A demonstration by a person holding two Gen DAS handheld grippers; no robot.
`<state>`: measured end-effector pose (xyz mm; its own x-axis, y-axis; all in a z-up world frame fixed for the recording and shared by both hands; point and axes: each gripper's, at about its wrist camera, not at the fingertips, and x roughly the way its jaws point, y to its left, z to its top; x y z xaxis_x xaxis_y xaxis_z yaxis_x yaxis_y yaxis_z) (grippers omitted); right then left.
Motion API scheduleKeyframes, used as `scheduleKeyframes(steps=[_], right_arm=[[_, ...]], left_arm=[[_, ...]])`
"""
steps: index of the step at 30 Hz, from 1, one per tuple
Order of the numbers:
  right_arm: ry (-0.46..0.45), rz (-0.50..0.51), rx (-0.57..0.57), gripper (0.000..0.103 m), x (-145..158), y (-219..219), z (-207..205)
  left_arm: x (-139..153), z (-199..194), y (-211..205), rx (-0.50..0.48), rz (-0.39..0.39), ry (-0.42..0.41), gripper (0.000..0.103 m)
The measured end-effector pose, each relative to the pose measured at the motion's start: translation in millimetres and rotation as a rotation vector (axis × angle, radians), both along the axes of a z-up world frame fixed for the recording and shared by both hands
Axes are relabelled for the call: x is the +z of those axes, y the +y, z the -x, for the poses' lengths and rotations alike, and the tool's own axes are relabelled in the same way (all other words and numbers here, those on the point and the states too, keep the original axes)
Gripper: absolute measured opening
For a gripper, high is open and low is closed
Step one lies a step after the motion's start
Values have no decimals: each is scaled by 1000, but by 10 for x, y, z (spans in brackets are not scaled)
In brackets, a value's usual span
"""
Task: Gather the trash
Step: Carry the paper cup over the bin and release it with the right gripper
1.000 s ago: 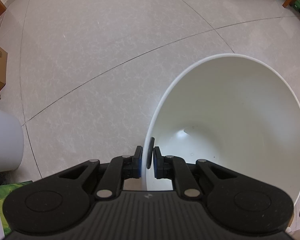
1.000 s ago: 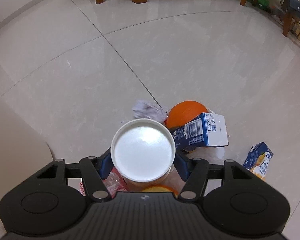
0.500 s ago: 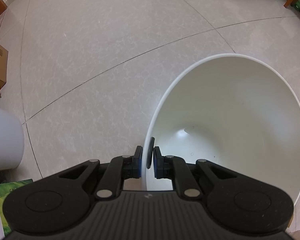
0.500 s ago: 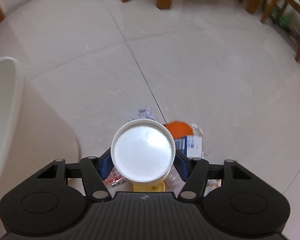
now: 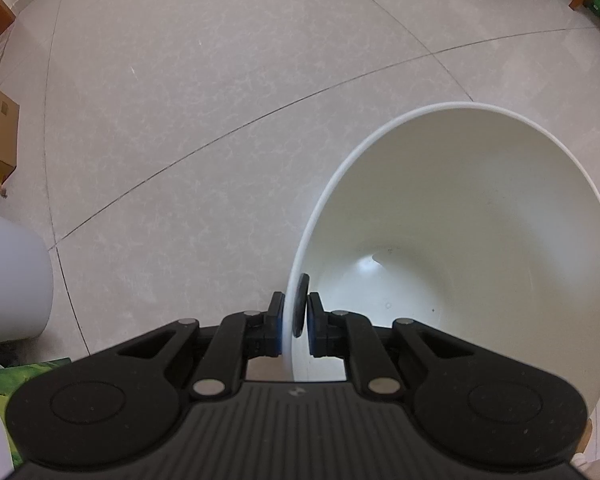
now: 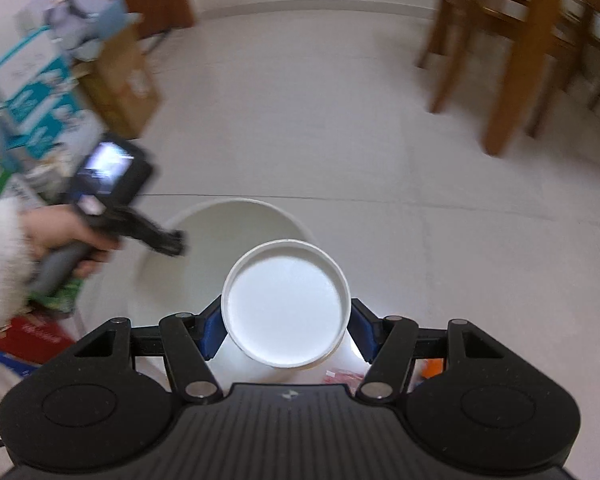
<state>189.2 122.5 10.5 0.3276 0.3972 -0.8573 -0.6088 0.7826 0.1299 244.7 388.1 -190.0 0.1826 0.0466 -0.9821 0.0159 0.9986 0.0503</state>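
Left gripper (image 5: 294, 322): pinched on the rim of the white plastic bin (image 5: 480, 216), lower centre.
Right gripper (image 6: 286, 326): clamped around a white round paper cup (image 6: 286, 300), centre, above the bin.

White paper cup (image 6: 286, 304), round and seen end-on with its flat white face toward the camera, sits clamped at its sides between blue pads above the mouth of the white bin (image 5: 480, 240), which stands upright on the tiled floor, its near rim pinched, interior bare.
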Motion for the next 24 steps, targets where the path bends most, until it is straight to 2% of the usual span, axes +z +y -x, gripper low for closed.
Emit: scheduleKeyframes(steps=[6,12,16,20,24], right_arm=[[53,16,60,67,-292,384,62],[103,38,52,70,-511,455,124],[74,29,46,85,-467,400,153],[28,17,23,87,-350,245,146],[-62,10,-27,92,-308,-18,118]], left_arm=[[-8,-1,9,2,0,1,9],[-15,-1,18,5,2,1,9],[-17,4,24,8,4,1,9],[-17,7,22,7,2,0,9],[-21,9,13,7,0,-1,9]])
